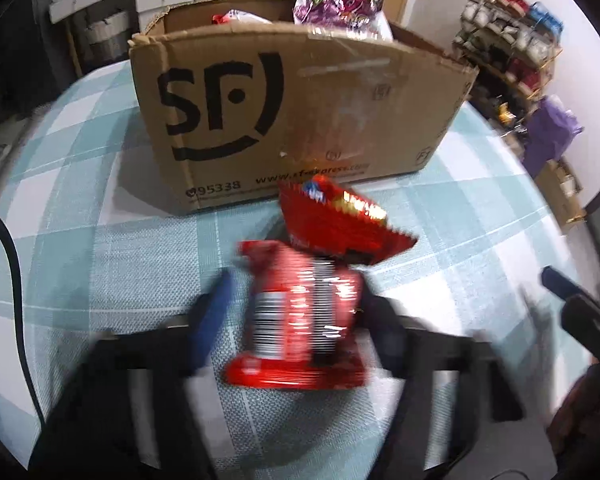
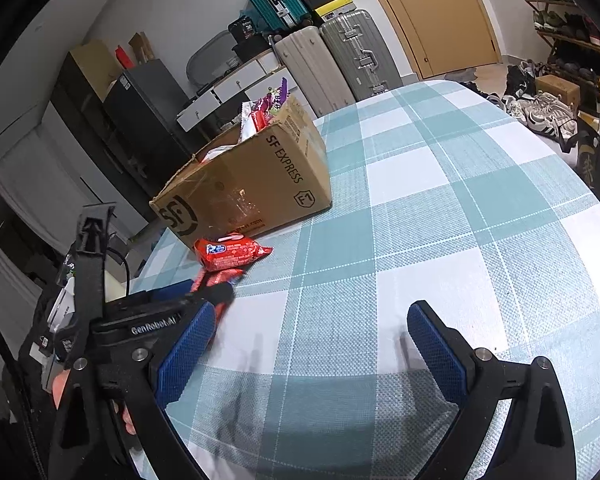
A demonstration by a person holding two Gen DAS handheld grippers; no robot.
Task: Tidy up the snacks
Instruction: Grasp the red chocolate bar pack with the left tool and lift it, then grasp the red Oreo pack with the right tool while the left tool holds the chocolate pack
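Note:
A red snack packet point(image 1: 300, 312) with a barcode stands between the blue pads of my left gripper point(image 1: 300, 292), which is shut on it just above the checked tablecloth point(image 1: 100, 260). The picture is blurred there. A second red packet point(image 1: 340, 220) lies just beyond it, in front of the open cardboard box point(image 1: 300, 112). The box holds a purple packet point(image 1: 340, 8) and other snacks. In the right wrist view my right gripper point(image 2: 311, 316) stands open over bare cloth with nothing between its fingers. To its left are the left gripper point(image 2: 216, 292), the held packet point(image 2: 220, 278) and the lying packet point(image 2: 230, 254).
The box point(image 2: 252, 184) sits near the table's far left edge. A black cable point(image 1: 16, 280) hangs at the left. Suitcases point(image 2: 340, 64) and a door stand behind the table. A shoe rack point(image 1: 512, 40) and shoes on the floor are at the right.

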